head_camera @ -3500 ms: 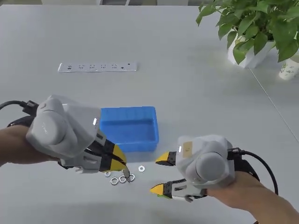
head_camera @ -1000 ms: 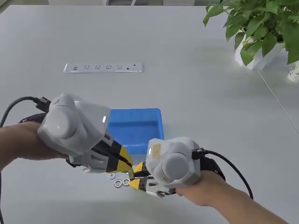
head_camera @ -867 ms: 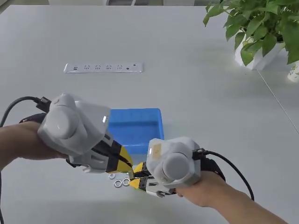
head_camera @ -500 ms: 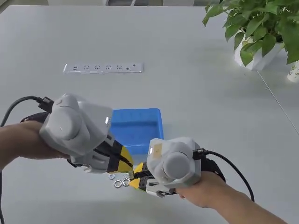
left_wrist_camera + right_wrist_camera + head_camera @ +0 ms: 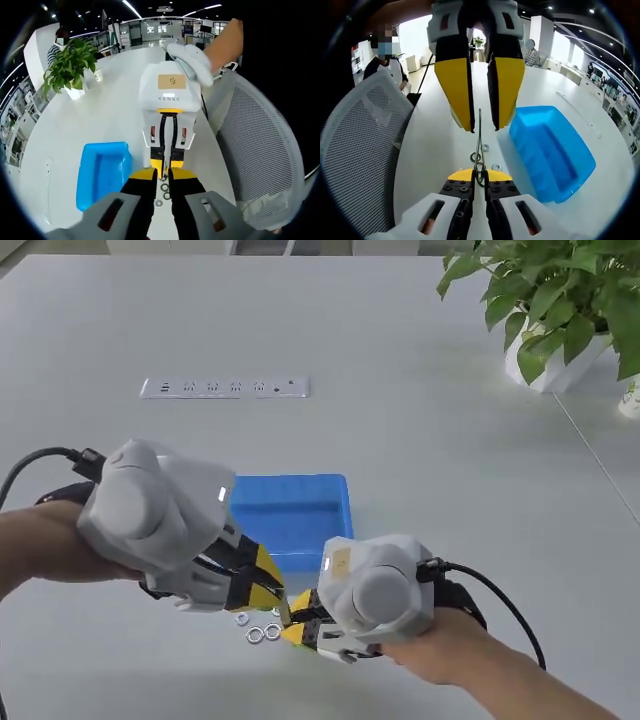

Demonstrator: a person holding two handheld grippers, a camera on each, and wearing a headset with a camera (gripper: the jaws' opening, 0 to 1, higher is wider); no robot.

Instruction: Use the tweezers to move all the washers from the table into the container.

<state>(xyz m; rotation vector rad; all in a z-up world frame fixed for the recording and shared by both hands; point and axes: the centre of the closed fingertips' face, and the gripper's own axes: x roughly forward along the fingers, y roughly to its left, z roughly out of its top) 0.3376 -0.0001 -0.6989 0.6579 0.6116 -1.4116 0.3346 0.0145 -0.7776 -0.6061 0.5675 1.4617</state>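
**Progress: no washers in the container**

The container (image 5: 290,512) looks empty in my feeds. I count three washers (image 5: 258,632) on the table (image 5: 420,390), near the container's front wall. My right hand-held gripper (image 5: 480,176) is clamped on the tweezers (image 5: 480,140). The left hand-held gripper (image 5: 162,173) is narrowly parted astride their tip. I judge every transfer is still to do.
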